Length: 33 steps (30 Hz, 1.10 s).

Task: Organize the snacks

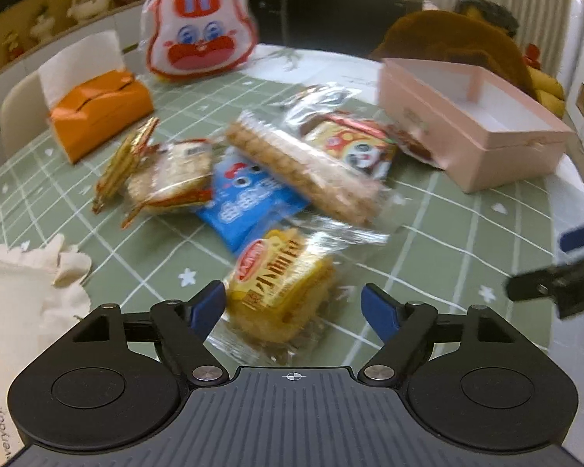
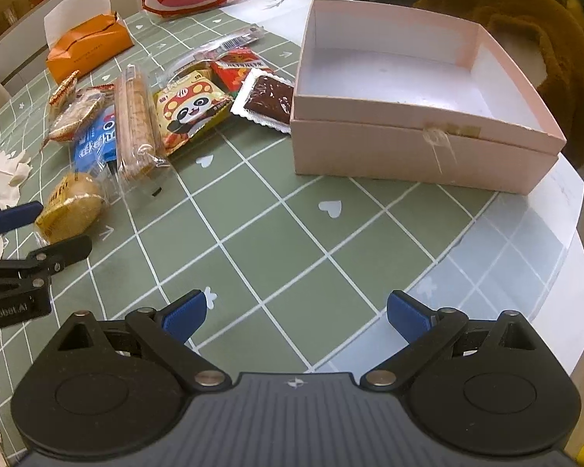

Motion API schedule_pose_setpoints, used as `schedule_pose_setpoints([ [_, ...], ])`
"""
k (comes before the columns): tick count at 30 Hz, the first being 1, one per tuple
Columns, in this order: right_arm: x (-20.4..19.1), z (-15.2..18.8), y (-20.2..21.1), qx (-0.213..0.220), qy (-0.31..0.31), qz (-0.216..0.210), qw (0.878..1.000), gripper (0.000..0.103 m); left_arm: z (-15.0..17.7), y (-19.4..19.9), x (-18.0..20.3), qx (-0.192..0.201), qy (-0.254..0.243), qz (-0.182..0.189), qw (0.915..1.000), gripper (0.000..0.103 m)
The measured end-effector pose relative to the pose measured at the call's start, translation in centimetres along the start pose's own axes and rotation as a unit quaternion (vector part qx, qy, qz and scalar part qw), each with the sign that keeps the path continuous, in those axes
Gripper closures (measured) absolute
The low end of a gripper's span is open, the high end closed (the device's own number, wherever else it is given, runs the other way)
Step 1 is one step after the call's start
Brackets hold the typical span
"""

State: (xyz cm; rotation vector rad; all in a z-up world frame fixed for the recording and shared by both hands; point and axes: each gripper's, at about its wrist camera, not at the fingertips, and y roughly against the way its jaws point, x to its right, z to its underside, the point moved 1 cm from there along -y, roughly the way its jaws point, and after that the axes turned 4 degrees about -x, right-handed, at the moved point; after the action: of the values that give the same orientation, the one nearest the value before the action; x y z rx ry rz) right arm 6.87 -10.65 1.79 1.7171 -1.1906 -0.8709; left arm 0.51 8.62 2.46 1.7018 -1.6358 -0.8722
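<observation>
Two spread fingers of the left gripper (image 1: 294, 301) flank the yellow cake packet (image 1: 280, 284) on the counter (image 2: 292, 241); its slick wrapper might slip. Right gripper (image 2: 296, 313) released, pink box (image 2: 420, 148) empty

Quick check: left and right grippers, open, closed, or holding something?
Left gripper: open, straddling the yellow wrapped cake packet, not gripping it.
Right gripper: open, empty.
</observation>
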Motion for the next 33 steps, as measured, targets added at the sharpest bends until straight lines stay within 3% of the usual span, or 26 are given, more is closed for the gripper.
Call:
schedule_pose_setpoints([
  [4, 0.1, 0.1, 0.2, -0.001, 0.004, 0.003, 1.0, 0.004, -0.1, -1.4, -2.0, -0.019, 0.062, 0.012, 0.9978, 0.02],
  [12, -0.4, -0.3, 0.2, 0.003, 0.017, 0.02, 1.0, 0.004, 0.7, -1.1, -2.4, -0.003, 0.07, 0.028, 0.9971, 0.021],
  [18, -3.7, -3.4, 2.1, 0.045, 0.078, 0.036, 0.995, 0.004, 1.5, -0.1, -4.7, 0.006, 0.142, 0.066, 0.9876, 0.032],
  [26, -8.3, -9.9, 3.7, 0.089, 0.122, 0.006, 0.989, 0.004, 2.2, 1.5, -5.9, 0.017, 0.182, 0.057, 0.9815, 0.038],
  [29, -11.0, -11.8, 3.4, 0.086, 0.149, -0.016, 0.985, 0.004, 2.2, 3.1, -6.8, 0.022, 0.218, 0.048, 0.9744, 0.038],
  [33, -16.3, -15.3, 2.0, 0.073, 0.197, -0.076, 0.975, 0.003, 2.3, 5.0, -8.3, 0.004, 0.271, 0.009, 0.9625, 0.038],
])
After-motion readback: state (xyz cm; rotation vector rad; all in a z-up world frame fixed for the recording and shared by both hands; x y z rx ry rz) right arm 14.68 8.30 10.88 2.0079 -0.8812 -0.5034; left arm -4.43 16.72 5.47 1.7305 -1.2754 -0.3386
